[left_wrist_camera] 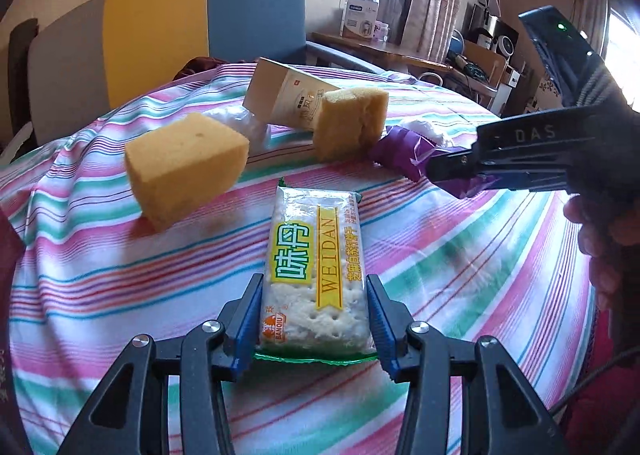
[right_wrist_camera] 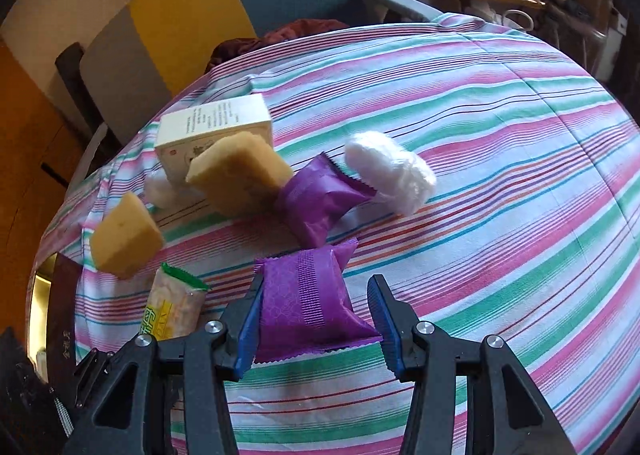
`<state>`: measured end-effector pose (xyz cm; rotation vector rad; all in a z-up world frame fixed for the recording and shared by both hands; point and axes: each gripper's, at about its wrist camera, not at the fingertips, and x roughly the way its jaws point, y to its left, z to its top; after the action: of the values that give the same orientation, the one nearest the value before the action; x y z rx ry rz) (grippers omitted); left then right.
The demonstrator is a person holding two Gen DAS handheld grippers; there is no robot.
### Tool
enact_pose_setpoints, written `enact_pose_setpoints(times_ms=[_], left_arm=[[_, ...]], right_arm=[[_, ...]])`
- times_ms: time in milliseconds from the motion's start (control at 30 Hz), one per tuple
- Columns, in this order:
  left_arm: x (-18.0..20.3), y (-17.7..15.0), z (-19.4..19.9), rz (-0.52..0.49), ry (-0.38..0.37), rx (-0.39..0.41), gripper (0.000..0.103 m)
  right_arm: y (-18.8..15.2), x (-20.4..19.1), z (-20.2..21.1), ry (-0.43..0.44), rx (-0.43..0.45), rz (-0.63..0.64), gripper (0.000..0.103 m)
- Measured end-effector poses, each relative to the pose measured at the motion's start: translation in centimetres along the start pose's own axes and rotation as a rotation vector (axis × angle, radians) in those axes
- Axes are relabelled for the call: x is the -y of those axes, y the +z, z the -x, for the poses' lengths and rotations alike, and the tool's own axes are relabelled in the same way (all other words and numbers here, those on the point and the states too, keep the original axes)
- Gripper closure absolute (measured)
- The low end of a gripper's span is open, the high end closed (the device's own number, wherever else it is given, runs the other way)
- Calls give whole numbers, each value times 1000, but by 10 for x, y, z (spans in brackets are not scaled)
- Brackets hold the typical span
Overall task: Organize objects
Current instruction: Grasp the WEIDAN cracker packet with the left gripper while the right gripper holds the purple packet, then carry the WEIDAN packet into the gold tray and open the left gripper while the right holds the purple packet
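Left wrist view: the cracker packet (left_wrist_camera: 314, 275) is lying on the striped cloth (left_wrist_camera: 460, 295), the left gripper (left_wrist_camera: 314, 319) pinching its near end, a colour-block chair (left_wrist_camera: 168, 35) sitting behind.

Right wrist view: the purple sachet (right_wrist_camera: 310, 309) is sitting between the right gripper (right_wrist_camera: 316, 325) blades, left blade touching, right blade parted.

Pink, green and white striped tablecloth (left_wrist_camera: 460, 255), yellow sponges (left_wrist_camera: 184, 171), purple packets (right_wrist_camera: 308, 303), blue-padded black tongs (left_wrist_camera: 314, 321).
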<state>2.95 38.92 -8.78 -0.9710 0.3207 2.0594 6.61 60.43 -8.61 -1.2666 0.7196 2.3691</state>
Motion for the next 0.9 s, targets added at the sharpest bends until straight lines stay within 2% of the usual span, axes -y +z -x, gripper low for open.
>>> enact_pose_setpoints(times_ms=[233, 400, 600, 733, 900], left_arm=[[-10, -13, 16, 40, 1, 19, 54], [-23, -29, 33, 93, -7, 23, 54], [-22, -51, 60, 61, -36, 33, 54], [-28, -55, 83, 72, -41, 64, 54], [-45, -56, 114, 105, -27, 112, 54]], right_arm=[[-2, -12, 4, 42, 15, 60, 52], [-5, -20, 0, 92, -5, 79, 52], [-11, -28, -6, 112, -27, 107, 52], [-14, -30, -8, 153, -47, 98, 52], [-17, -36, -11, 149, -60, 120, 52]])
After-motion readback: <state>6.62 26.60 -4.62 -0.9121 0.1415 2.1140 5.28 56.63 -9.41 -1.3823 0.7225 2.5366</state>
